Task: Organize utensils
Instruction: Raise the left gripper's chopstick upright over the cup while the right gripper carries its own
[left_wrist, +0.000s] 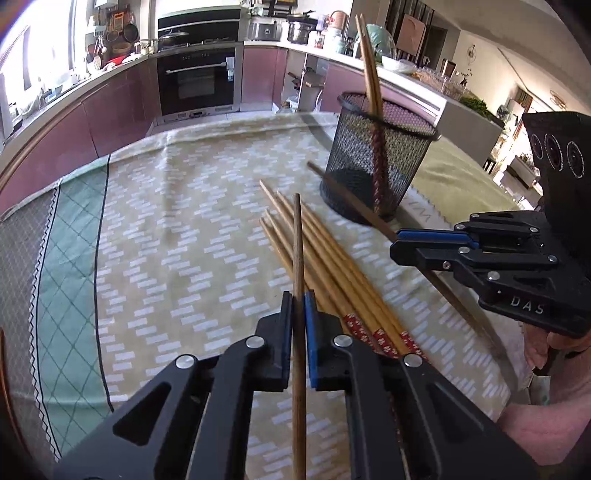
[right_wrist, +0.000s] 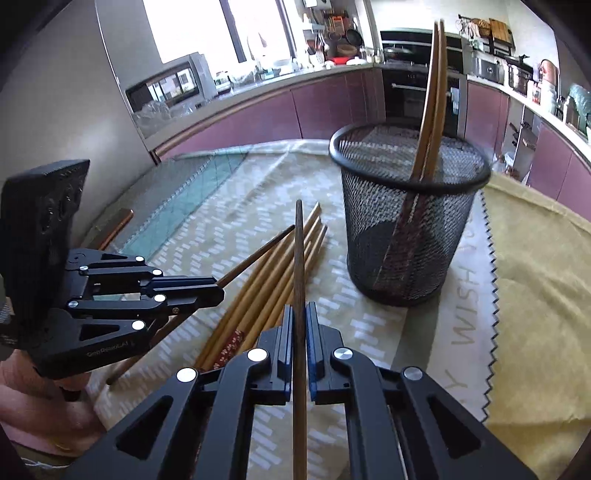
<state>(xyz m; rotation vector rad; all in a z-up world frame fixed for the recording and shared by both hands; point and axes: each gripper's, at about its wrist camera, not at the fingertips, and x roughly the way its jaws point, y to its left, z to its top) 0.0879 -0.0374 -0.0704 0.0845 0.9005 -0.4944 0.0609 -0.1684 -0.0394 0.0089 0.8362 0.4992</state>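
Here the left gripper (left_wrist: 298, 325) is clamped on a dark chopstick (left_wrist: 297, 258) above the patterned tablecloth (left_wrist: 166, 240). Beside it, a bundle of light chopsticks (left_wrist: 325, 273) lies loose. Further right, the right gripper (right_wrist: 300, 332) pinches another dark chopstick (right_wrist: 299, 266), near the mesh holder (right_wrist: 406, 229), which holds two upright chopsticks (right_wrist: 432, 96).

The mesh holder (right_wrist: 408, 218) stands upright at frame right, two chopsticks (right_wrist: 430, 99) leaning inside it, leaving most of its mouth open. Loose chopsticks (right_wrist: 266, 280) clutter the worktop (right_wrist: 207, 206) beside it; cloth lies bare toward upper left.
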